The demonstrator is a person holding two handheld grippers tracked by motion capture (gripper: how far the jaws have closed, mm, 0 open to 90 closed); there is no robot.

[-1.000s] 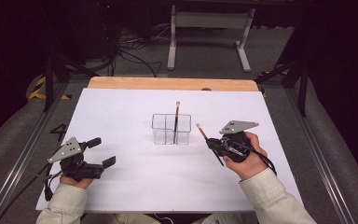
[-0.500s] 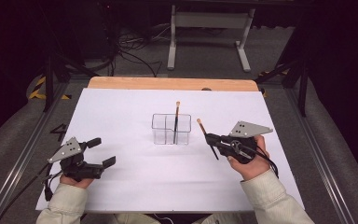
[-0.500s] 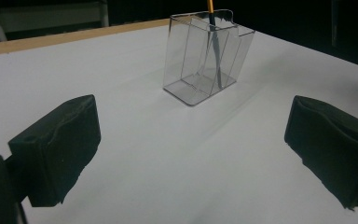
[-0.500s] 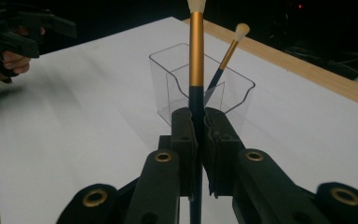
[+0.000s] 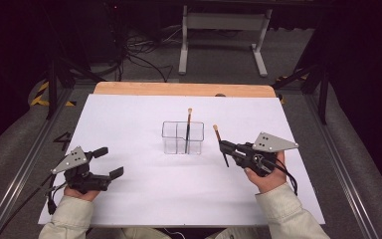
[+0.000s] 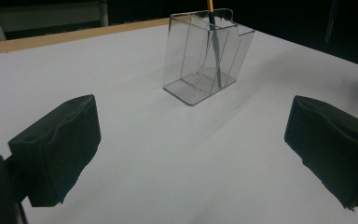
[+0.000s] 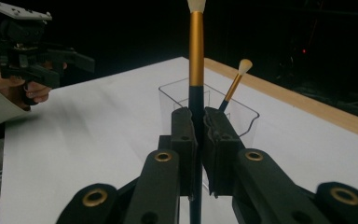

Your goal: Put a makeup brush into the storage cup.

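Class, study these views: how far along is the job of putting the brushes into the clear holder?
Done: one brush already stands in the clear holder. In hand: the right claw is shut on a second brush, held just right of the holder, bristles up. Left: that brush has yet to go into the holder. The left claw is open, with nothing between its jaws.

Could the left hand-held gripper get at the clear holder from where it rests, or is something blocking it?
Probably yes. The left hand-held gripper is open, and bare white table lies between it and the clear holder. The right hand-held gripper, shut on a brush, stays to the holder's other side.
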